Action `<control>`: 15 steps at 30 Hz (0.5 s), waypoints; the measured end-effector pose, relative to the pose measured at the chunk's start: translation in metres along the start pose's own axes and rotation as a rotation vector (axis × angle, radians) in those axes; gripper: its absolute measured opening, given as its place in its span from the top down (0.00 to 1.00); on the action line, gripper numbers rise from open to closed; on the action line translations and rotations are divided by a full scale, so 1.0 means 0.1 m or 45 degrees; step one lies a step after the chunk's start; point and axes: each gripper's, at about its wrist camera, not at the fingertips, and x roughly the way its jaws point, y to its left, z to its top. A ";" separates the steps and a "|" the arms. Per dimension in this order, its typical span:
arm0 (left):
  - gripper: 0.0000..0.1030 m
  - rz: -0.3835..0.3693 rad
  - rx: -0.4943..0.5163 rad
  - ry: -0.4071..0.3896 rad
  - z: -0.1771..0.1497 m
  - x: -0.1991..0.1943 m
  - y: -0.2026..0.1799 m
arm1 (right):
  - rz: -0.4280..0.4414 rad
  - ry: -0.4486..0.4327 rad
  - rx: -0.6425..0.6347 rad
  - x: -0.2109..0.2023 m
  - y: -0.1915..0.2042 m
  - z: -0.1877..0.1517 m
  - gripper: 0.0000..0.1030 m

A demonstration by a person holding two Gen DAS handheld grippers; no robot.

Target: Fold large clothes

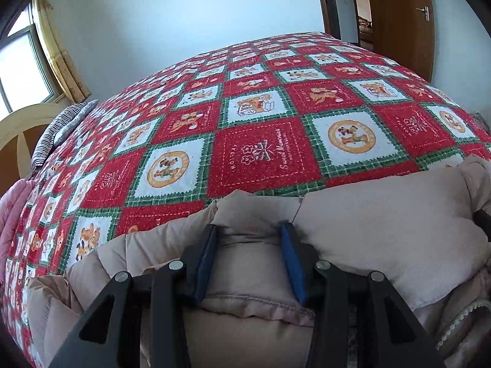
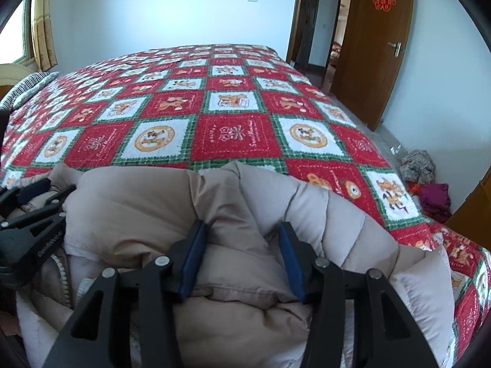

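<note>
1. The beige puffer coat (image 2: 153, 214) is lying bunched at the near edge of the bed (image 2: 233, 128), where the flat quilt is giving room to fold.
2. The left hand-held gripper (image 1: 250, 239) is pinching a thick fold between partly closed fingers.
3. The right hand-held gripper (image 2: 242, 239) is likewise gripping padding, probably to carry both edges over together.

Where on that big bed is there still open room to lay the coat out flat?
The patterned bedspread lies bare beyond the beige puffer coat, toward the far wall, striped pillow and door-side edge. It is crowded nearest the cameras, where the bunched coat, left gripper and right gripper sit.
</note>
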 end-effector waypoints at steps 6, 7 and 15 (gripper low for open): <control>0.56 -0.010 -0.011 -0.004 0.00 0.00 0.01 | 0.003 -0.125 -0.127 -0.31 0.19 0.01 0.49; 0.56 -0.012 -0.013 -0.005 0.00 0.00 0.01 | 0.018 -0.094 -0.164 -0.25 0.25 -0.01 0.49; 0.56 -0.025 -0.024 -0.008 0.00 -0.01 0.02 | 0.046 0.041 -0.199 0.10 0.31 -0.08 0.49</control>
